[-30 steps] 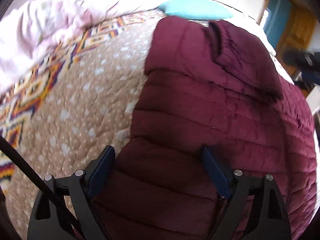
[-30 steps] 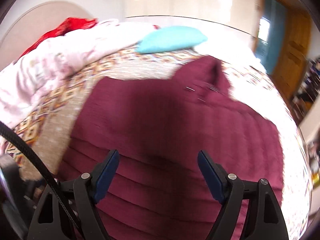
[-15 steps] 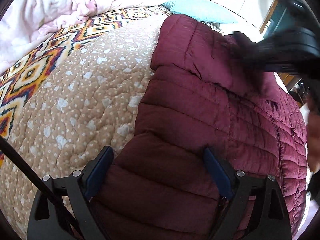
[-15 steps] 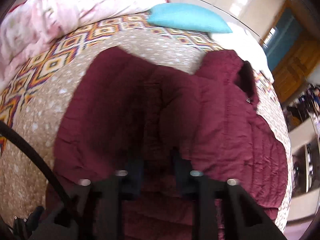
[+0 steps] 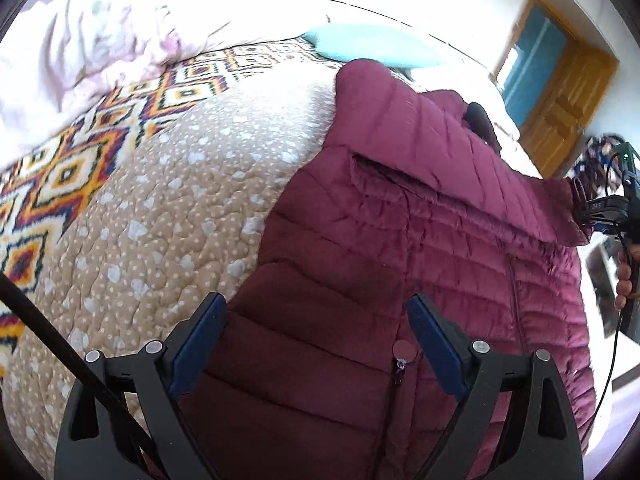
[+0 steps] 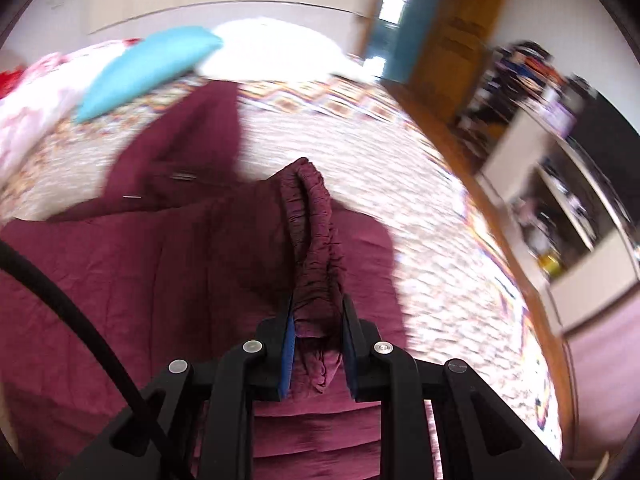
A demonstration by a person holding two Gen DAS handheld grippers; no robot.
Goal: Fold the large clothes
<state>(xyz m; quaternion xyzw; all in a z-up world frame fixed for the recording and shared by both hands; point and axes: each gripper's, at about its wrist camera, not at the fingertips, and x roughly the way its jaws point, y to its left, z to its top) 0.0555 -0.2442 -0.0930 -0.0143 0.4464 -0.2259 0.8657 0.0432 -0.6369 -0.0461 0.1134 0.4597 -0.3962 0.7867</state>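
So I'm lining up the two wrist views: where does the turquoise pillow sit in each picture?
Left wrist view: the turquoise pillow lies at top centre, just past the far tip of the maroon jacket.
Right wrist view: the pillow is at upper left, blurred, beyond the jacket.
Shared landmark: the wooden door, to the right of the pillow in both.

The jacket [image 5: 400,240] lies on the bed quilt [image 5: 160,220]. Behind the jacket sits a pillow [image 5: 372,46]; left of that pillow, a bundled blanket [image 5: 100,40] lies on the quilt.
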